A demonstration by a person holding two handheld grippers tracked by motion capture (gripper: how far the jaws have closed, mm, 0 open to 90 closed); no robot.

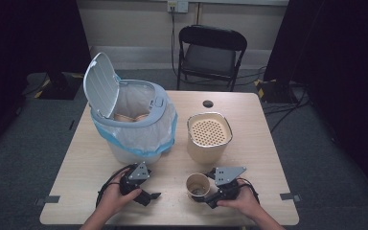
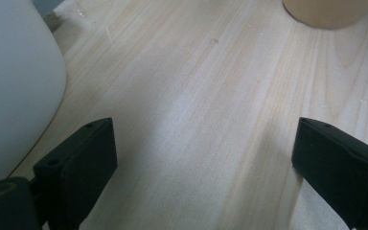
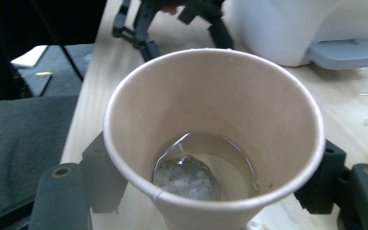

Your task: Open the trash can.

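Observation:
A brown paper cup (image 1: 198, 186) stands upright on the table near the front edge. In the right gripper view the cup (image 3: 215, 96) holds a little liquid and a wet grey lump at the bottom. My right gripper (image 1: 202, 194) has one jaw on each side of the cup, pressing its wall (image 3: 215, 177). My left gripper (image 1: 148, 196) rests on the table to the left, jaws wide apart over bare wood (image 2: 201, 163), with nothing between them. The white bin (image 2: 14, 86) is just beside its left jaw.
A white bin (image 1: 134, 129) with a blue liner and raised lid (image 1: 100, 84) stands at the middle left, paper cups inside it. A beige container with a perforated top (image 1: 209, 136) stands behind the cup. A black folding chair (image 1: 211, 52) is beyond the table (image 1: 258, 153).

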